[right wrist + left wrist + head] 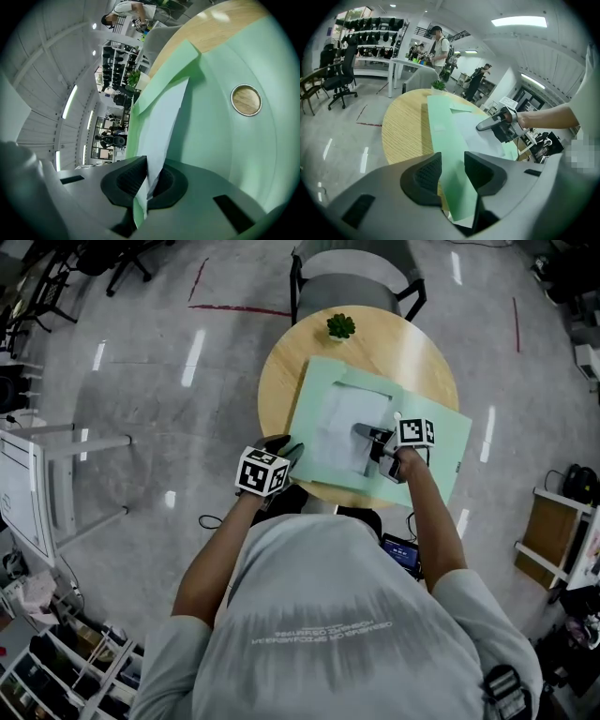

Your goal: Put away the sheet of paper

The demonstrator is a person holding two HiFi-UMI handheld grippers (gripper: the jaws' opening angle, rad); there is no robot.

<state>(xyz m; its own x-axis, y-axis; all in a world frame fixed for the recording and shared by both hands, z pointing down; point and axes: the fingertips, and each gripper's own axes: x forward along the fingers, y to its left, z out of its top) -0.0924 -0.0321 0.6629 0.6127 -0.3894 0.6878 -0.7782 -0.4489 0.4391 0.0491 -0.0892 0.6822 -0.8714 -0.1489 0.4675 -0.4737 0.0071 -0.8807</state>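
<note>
Sheet of paper (342,432): white, plain, centre frame, inside open pale-green folder (441,442). Right gripper (147,180) jaws clamped on its edge. Left gripper (452,172) jaws apart, folder edge between them. Round wooden bench (281,371); glossy grey floor (141,381).

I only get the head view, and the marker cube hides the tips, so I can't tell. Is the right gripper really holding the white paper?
Observer: Yes. The right gripper view shows the right gripper shut on the near edge of the sheet of paper.
Operator: What about the other one?
Observer: The left gripper view shows the left gripper with its jaws apart. The edge of the green folder stands between them, and I see no pad pressing on it.
Operator: Is anything next to the paper?
Observer: The right gripper view shows a round hole with a ring in the folder, and wood shows through it.
</note>
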